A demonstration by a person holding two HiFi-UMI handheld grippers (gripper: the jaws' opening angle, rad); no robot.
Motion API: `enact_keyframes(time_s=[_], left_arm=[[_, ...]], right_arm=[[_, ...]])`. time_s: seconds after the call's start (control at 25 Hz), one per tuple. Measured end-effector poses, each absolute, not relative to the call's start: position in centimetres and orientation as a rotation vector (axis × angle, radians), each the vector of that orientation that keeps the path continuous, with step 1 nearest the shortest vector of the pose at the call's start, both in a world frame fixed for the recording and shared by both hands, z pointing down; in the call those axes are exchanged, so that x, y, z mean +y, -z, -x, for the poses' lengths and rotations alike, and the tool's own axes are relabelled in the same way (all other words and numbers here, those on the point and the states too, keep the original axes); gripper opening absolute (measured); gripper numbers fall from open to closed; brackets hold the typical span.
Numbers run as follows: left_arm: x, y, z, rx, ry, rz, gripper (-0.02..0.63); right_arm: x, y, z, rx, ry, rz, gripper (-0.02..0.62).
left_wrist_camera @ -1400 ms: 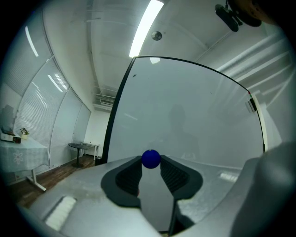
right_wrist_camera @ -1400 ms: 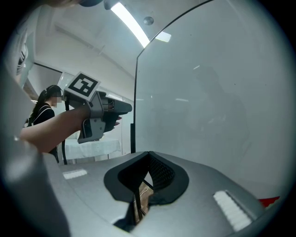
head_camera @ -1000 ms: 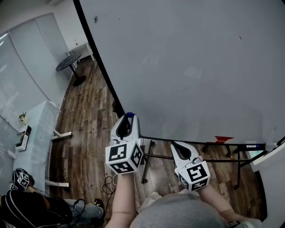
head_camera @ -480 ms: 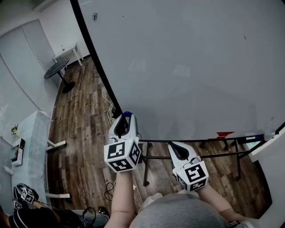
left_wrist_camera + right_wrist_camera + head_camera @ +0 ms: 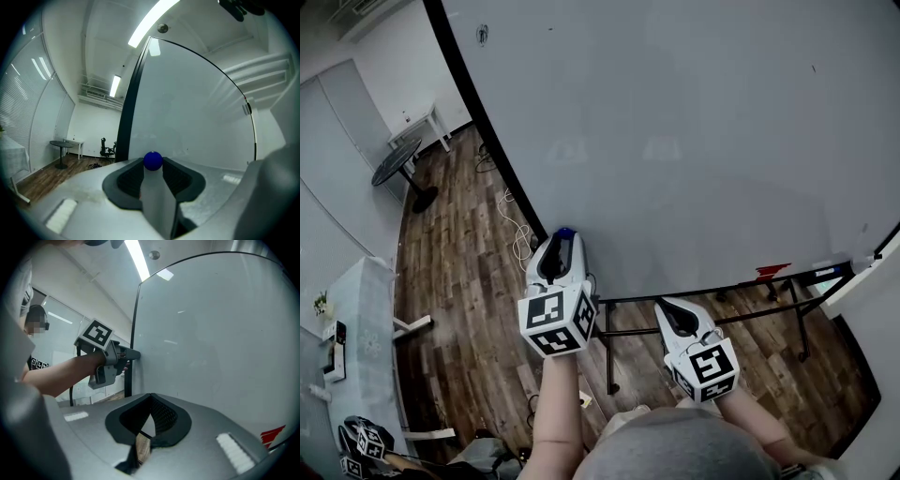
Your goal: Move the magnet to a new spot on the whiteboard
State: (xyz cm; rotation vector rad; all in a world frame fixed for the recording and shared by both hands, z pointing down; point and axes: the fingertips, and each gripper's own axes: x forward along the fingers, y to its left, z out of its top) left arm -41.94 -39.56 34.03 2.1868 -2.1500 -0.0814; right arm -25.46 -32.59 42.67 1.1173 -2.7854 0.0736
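Showing best in its own view, left gripper (image 5: 153, 166) pinches blue magnet (image 5: 153, 160).

open whiteboard (image 5: 694, 122), black frame (image 5: 480, 122) at left

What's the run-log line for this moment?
left gripper: shut on blue magnet | magnet near whiteboard lower-left edge, contact unclear | right gripper: shut, empty

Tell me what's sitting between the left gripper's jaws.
A blue magnet, held at the jaw tips of the left gripper; nothing else is there. The left gripper view shows it plainly.
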Motion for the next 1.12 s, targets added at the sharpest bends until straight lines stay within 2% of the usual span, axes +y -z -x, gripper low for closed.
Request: enact_keyframes(time_s=[0.52,0.68,1.12], left_arm=[[-39.8,-34.0,41.8,-2.163,0.028,-2.223,0.121],[-39.8,-34.0,41.6,-2.143,0.032,-2.244,0.158],[-38.0,-34.4,41.3,-2.113,0.078,-2.236,0.158]], right_arm=[[-31.8,-43.4,26.1,-2.728,-0.080,-1.181,0.000],[-31.2,-43.5,26.1,-2.714,-0.081,-1.198,0.000],[-29.8,-43.7,24.7,-2.673,-0.088,-1.248,0.000]])
